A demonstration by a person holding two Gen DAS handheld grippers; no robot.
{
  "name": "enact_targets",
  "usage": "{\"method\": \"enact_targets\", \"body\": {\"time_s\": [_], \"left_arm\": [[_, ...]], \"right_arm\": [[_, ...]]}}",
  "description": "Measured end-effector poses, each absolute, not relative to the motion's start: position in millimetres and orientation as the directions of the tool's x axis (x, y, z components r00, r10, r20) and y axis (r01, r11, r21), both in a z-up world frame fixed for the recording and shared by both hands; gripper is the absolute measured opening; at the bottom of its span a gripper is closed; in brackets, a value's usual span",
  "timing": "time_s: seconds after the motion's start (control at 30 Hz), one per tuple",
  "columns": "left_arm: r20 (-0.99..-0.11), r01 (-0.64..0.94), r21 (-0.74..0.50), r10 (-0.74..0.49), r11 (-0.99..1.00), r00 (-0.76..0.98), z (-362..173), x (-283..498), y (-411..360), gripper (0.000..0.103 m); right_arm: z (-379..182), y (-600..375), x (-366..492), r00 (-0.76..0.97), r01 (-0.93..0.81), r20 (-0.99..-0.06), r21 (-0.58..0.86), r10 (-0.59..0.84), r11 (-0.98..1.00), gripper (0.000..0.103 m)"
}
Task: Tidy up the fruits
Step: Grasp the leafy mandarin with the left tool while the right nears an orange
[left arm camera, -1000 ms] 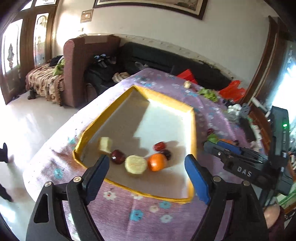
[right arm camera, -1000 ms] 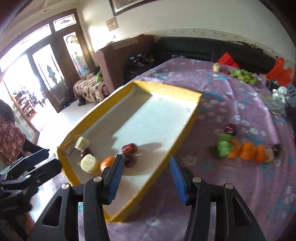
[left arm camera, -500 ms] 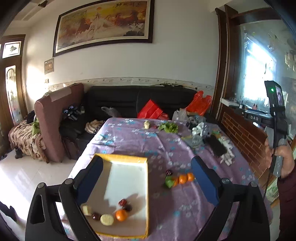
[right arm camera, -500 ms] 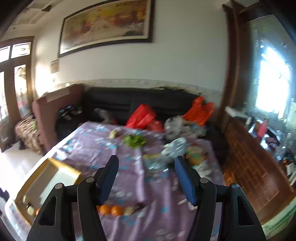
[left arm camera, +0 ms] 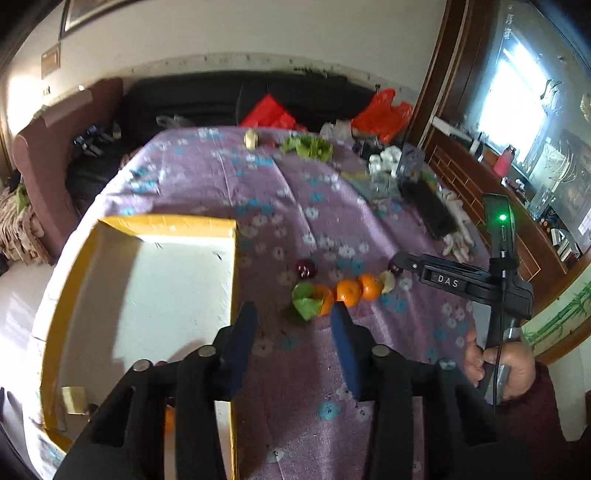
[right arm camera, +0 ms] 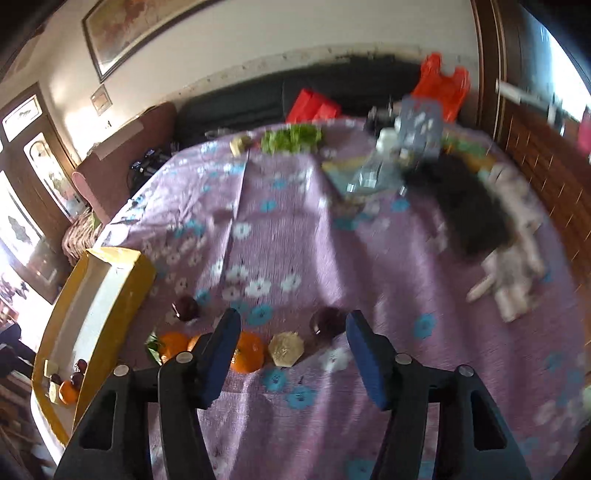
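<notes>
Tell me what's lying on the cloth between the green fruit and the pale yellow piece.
Two oranges sit side by side in that row, between the green fruit and the pale piece, seen in the left wrist view.

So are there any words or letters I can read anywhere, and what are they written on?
"DAS": white letters on the black body of the right gripper, seen from the left wrist camera.
The small plaque on the wall is too blurred to read.
The framed painting shows no letters I can make out.
Nothing else readable shows.
</notes>
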State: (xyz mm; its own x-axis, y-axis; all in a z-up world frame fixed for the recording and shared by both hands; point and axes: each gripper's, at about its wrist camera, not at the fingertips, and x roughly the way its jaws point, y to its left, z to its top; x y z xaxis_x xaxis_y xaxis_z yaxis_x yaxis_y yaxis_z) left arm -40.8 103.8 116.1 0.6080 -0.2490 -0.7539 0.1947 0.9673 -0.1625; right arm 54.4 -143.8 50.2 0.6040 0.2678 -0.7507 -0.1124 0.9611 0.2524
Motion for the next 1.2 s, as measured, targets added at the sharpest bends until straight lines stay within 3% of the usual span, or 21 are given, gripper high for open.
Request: {"method": "enact_targets", "body": {"time_s": [0.1, 0.27, 0.47, 0.73, 0.87, 1.1, 1.17, 1.2], "left_arm": [[-0.754, 0.203, -0.176, -0.265, 0.963, 0.601, 105.7, -30.1, 100.6, 0.041], [-0.785, 0.213, -0.162, -0.256, 0.964, 0.564, 89.8, -7.0, 82.2, 0.053], [-0.821, 0.237, -0.17, -0.27, 0.957, 0.503, 63.9, 16.9, 53.1, 0.054], [-0.856, 0.22, -0.12, -0.213, 0.968, 0.471, 29.8, 45.4, 44.0, 0.054], [-0.846, 0.257, -0.168, -0.273, 0.952, 0.457, 21.1, 46.8, 45.5, 0.045], [-0.83, 0.229, -0.205, -0.293, 0.952, 0.475, 15.3, 47.4, 49.4, 0.052], [-0.836, 0.251, -0.234, -0.326, 0.939, 0.441, 11.7, 48.1, 50.3, 0.035], [-0.833, 0.254, -0.24, -0.333, 0.937, 0.442, 11.4, 46.2, 50.7, 0.035]], "right_arm": [[29.5, -140.6, 59.8, 0.582, -0.127, -0.753, 0.291, 0.309, 0.948, 0.064], [21.9, -134.5, 62.1, 0.593, -0.147, -0.757, 0.234, 0.275, 0.961, 0.065], [17.3, -128.5, 60.9, 0.591, -0.161, -0.767, 0.188, 0.248, 0.969, 0.063], [17.9, -149.0, 62.9, 0.585, -0.143, -0.74, 0.308, 0.331, 0.941, 0.064], [26.5, -152.6, 57.7, 0.612, -0.164, -0.693, 0.361, 0.381, 0.918, 0.064], [22.2, -142.3, 58.0, 0.558, -0.233, -0.653, 0.47, 0.513, 0.852, 0.064], [19.8, -138.5, 58.2, 0.549, -0.24, -0.657, 0.469, 0.517, 0.85, 0.064], [19.2, -136.3, 58.1, 0.546, -0.244, -0.659, 0.465, 0.517, 0.851, 0.064]]}}
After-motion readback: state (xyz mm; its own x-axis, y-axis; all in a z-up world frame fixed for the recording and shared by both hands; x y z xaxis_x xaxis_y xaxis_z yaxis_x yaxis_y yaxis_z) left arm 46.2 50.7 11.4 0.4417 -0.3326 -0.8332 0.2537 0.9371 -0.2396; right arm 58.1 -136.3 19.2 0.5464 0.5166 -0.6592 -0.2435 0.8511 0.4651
